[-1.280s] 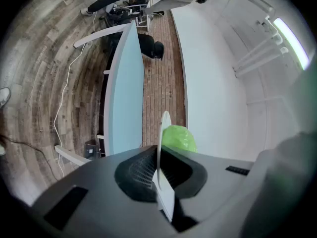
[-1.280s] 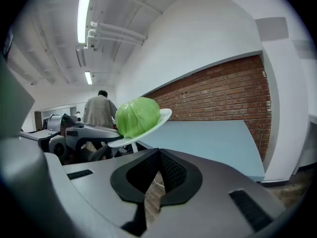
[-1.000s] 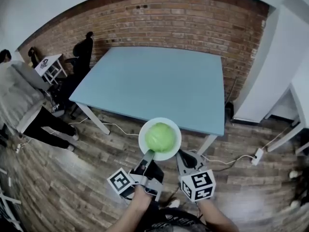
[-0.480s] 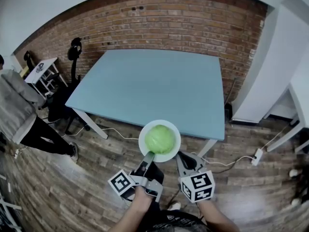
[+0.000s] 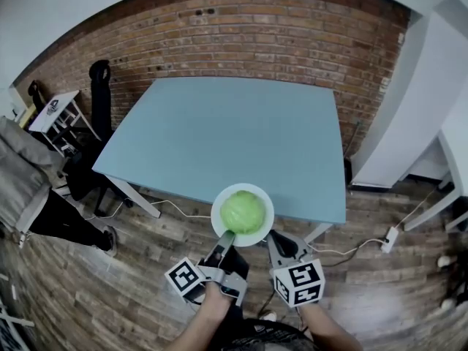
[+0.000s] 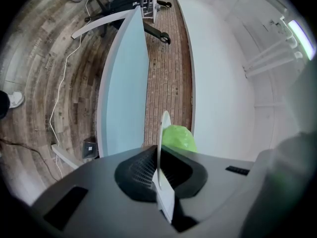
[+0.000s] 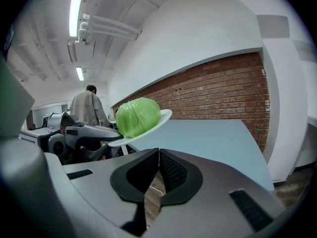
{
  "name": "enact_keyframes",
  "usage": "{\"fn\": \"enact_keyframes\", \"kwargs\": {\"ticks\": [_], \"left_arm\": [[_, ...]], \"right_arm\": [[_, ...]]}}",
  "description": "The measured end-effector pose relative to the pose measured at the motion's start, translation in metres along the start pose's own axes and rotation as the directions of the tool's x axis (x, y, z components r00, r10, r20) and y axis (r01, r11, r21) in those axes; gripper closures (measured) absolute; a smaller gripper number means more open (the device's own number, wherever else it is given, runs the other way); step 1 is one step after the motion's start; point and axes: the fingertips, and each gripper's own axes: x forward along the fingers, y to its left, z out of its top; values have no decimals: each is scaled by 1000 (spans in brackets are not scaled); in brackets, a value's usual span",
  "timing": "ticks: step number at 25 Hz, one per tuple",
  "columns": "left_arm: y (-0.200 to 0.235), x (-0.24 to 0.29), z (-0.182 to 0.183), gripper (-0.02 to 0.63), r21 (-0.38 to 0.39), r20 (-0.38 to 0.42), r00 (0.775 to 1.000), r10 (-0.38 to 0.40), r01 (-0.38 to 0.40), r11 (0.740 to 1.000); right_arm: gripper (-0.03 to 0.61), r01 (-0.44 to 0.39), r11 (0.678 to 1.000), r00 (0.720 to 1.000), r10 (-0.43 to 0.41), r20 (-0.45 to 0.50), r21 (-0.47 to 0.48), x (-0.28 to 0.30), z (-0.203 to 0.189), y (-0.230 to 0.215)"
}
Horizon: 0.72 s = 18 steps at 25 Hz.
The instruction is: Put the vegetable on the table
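Left gripper (image 5: 225, 237) pinches a round white plate (image 5: 268, 205) by its rim (round green cabbage (image 5: 242, 210) aboard). Right gripper (image 5: 275, 237): closed, empty.

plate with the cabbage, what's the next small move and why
Probably move it forward over the table, then lower: the left gripper grips the plate rim, cabbage on top, and the plate hangs at the table's near edge.

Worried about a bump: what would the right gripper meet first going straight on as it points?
Probably the blue table's near edge; the right gripper, jaws shut and empty, aims below and right of the plate. Depth is unclear.
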Motion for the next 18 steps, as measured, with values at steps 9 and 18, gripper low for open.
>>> {"fn": "enact_keyframes", "kwargs": {"ticks": [9, 18], "left_arm": [[3, 35, 31, 604, -13, -36, 999, 23, -24, 1000], [8, 70, 64, 603, -31, -91, 995, 46, -49, 998]], "right_arm": [[569, 40, 999, 999, -40, -22, 8, 38, 13, -13], [569, 97, 995, 994, -96, -50, 19, 74, 25, -25]]}}
